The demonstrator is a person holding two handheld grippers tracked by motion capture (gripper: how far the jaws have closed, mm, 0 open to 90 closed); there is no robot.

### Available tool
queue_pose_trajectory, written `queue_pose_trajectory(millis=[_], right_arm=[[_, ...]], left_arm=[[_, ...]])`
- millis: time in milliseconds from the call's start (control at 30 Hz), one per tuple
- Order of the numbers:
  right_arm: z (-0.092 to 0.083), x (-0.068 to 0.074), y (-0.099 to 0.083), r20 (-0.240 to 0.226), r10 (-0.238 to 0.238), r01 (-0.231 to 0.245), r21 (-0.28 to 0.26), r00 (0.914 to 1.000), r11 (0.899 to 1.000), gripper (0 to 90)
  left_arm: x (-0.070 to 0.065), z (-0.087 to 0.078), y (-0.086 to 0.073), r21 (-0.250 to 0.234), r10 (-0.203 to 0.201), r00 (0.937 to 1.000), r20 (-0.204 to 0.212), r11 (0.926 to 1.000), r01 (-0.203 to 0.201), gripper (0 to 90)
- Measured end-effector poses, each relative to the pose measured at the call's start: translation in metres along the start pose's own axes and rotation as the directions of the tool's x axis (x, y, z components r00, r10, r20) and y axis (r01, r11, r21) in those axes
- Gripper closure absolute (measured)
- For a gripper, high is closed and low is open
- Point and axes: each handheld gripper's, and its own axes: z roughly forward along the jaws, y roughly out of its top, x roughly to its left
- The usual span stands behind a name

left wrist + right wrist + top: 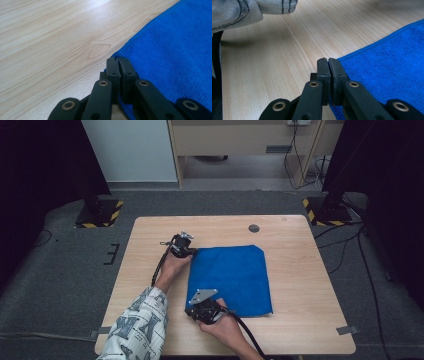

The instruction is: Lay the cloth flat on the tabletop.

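Now both sets of fingers are clamped on the blue cloth (231, 279), lying flat mid-surface: left gripper (191, 251) pinches its far left corner, right gripper (199, 306) the near left corner. Soft, light, floppy stuff, so corners are my best hold.

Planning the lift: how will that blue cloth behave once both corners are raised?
The blue cloth lies flat and thin, so it will probably droop between the left claw and right claw. Its fuzzy weave suggests it grips rather than slips. Likely light.
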Motion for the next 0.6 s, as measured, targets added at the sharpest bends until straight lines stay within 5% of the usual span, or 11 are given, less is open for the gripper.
queue_pose_trajectory(millis=[600], right_arm=[[-0.018, 0.002, 0.01, 0.038, -0.016, 0.018, -0.035, 0.9991, 0.999, 88.2]], left_arm=[[-0.005, -0.036, 0.023, -0.035, 0.012, 0.9999, -0.001, 0.9993, -0.012, 88.2]])
